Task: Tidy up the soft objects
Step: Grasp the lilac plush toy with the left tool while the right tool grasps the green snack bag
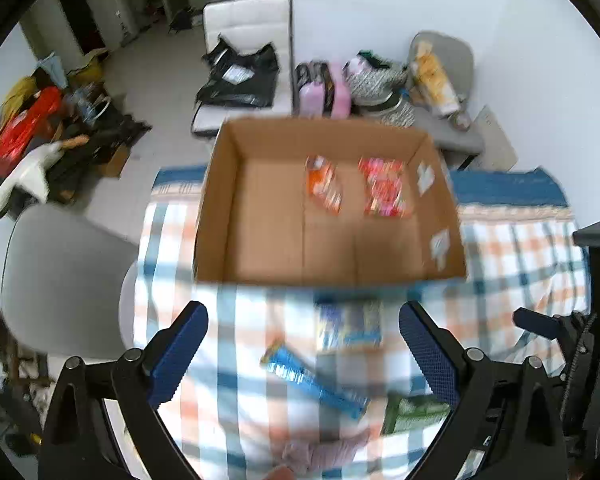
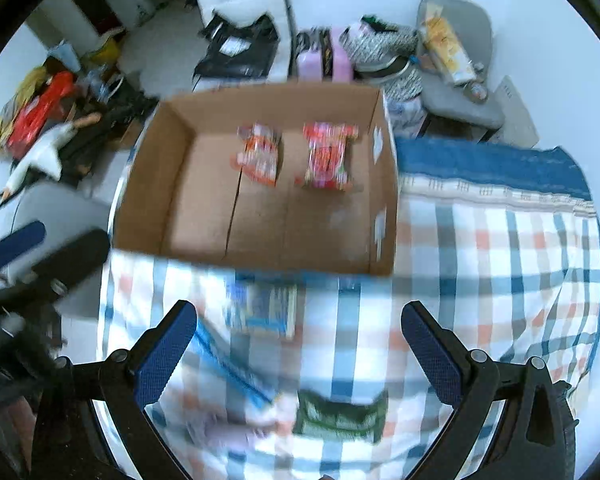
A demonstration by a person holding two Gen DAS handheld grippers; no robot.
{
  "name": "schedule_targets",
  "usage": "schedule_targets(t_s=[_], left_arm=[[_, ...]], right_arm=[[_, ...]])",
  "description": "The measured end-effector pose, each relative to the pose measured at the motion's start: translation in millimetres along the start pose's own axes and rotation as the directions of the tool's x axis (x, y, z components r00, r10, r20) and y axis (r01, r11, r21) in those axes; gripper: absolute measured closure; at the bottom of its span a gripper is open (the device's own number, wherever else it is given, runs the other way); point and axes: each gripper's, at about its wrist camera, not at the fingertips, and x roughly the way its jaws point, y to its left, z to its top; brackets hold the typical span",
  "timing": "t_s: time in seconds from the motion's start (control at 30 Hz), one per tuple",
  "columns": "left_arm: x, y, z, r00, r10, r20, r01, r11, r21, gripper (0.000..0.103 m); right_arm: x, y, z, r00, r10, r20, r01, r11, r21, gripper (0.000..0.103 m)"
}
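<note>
Soft packets in the box: an orange packet [image 1: 325,185] and a red packet [image 1: 384,187] lie side by side, apart from each other, on the floor of the cardboard box [image 1: 260,236], toward its far right part, in the upper middle of the left wrist frame.

Packets not yet boxed: on the checked cloth in front of the box, lower middle of the left wrist frame, lie a blue square packet [image 1: 349,325] just beside the box's near wall, a long light-blue packet [image 1: 314,382] lying diagonally below it, a green packet [image 1: 416,412] at lower right, and something pinkish at the bottom edge, too blurred to name.

Left gripper [image 1: 303,356]: spread wide and empty, hovering above the cloth with the light-blue packet between its blue pads.

Right gripper [image 2: 300,354]: spread wide and empty too; the green packet [image 2: 340,414] sits low between its pads, the blue square packet [image 2: 262,310] just above and left.

Surface: covered by a blue, orange and white checked cloth [image 2: 500,264]; the box rests on its far part.

Surroundings: chairs and piled belongings on the floor beyond, upper part of both frames.

Progress, as a judgement: two packets stored, several still out; a pick comes next.

Doing it well: both views are blurred, so steady the gripper first. Descend over one packet only, straddle its narrow width, close gently, and lift clear of the box wall before placing it beside the others.
</note>
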Motion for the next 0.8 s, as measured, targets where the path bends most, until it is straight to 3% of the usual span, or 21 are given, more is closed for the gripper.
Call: schedule_targets(t_s=[0.2, 0.33, 0.4, 0.5, 0.6, 0.67, 0.73, 0.8], left_arm=[[44, -9, -82, 0.988, 0.037, -0.151, -0.043, 0.998, -0.035, 0.005], [81, -15, -135, 0.96, 0.01, -0.278, -0.036, 0.995, -0.089, 0.005], [89, -16, -153, 0.95, 0.01, -0.311, -0.049, 0.992, -0.12, 0.005], [102, -12, -186, 0.926, -0.045, -0.374, -0.041, 0.975, -0.22, 0.005], [113, -6, -212, 0.899, -0.129, -0.418, -0.024, 0.939, -0.343, 0.005], [125, 1, -227, 0.873, -0.216, -0.437, -0.005, 0.892, -0.451, 0.005], [136, 11, -239, 0.857, -0.289, -0.427, 0.0, 0.829, -0.56, 0.005], [143, 20, -246, 0.847, -0.342, -0.406, 0.006, 0.77, -0.638, 0.005]], right_arm=[[56, -14, -66, 0.977, -0.034, -0.212, -0.001, 0.986, -0.164, 0.0], [108, -13, -114, 0.934, -0.099, -0.344, -0.011, 0.952, -0.306, 0.0], [124, -13, -130, 0.92, -0.135, -0.369, -0.008, 0.932, -0.363, 0.0], [149, -13, -153, 0.898, -0.198, -0.394, 0.002, 0.895, -0.446, 0.0], [166, -13, -172, 0.881, -0.247, -0.404, 0.006, 0.859, -0.512, 0.0], [175, -15, -181, 0.873, -0.284, -0.395, 0.019, 0.831, -0.556, 0.003], [179, -19, -187, 0.873, -0.286, -0.394, 0.016, 0.825, -0.564, 0.017], [182, -27, -188, 0.872, -0.293, -0.391, 0.035, 0.836, -0.548, 0.043]])
